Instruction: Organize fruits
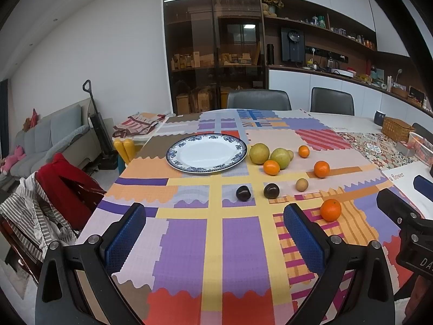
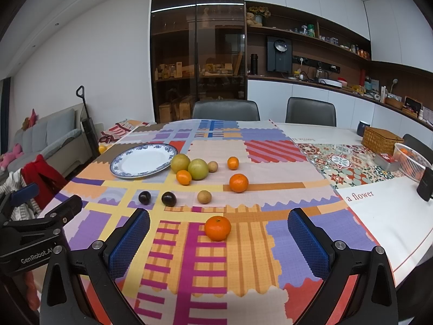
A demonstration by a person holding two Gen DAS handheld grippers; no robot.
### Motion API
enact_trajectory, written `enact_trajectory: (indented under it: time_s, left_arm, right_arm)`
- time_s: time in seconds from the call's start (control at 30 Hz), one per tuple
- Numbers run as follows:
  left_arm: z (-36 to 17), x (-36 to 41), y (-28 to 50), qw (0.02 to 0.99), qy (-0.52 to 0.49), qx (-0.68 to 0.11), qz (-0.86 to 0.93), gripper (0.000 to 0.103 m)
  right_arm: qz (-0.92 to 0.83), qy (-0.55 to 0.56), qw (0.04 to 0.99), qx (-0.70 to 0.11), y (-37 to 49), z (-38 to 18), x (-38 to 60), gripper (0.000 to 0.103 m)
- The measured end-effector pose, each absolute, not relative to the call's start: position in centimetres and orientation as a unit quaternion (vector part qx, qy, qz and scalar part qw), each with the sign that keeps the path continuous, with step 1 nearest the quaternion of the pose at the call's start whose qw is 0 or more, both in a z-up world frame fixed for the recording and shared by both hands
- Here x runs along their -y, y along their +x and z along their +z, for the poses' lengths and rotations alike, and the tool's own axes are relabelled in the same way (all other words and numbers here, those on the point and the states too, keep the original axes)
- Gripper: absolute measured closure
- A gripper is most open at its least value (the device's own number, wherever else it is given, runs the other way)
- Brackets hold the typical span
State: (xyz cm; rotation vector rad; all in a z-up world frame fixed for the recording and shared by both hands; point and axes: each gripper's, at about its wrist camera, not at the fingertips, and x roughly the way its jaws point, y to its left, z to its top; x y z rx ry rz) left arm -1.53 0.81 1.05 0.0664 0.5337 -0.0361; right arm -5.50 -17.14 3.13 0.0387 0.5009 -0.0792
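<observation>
Patchwork tablecloth (image 2: 243,257) is carrying everything; plate (image 2: 143,162) is sitting bare. Green fruits (image 2: 198,169), oranges (image 2: 217,228), dark plums (image 2: 169,198) are lying loose beside it. Left gripper (image 1: 213,235) and right gripper (image 2: 219,239) are hovering wide, holding nothing. Sorting apparently not begun.

A: The plate (image 1: 207,153) is looking like glazed china, glossy white with blue print on the rim.
B: And the tablecloth (image 1: 189,243) is showing a matt, waffle-woven cloth.
A: The nearest orange (image 2: 217,228) is shining faintly, its skin finely pitted.
B: The wicker box (image 2: 380,139) is looking rough and woven, while the gripper pads (image 2: 130,241) are reading as blue, dimpled rubber.
</observation>
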Motion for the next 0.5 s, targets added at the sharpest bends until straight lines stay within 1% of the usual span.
enact_trajectory:
  time_s: [0.5]
  left_arm:
    - [-0.3, -0.6, 0.3, 0.957, 0.061, -0.282, -0.020, 0.000]
  right_arm:
    - [-0.046, 0.018, 0.960, -0.276, -3.7, 1.8, 17.0, 0.000]
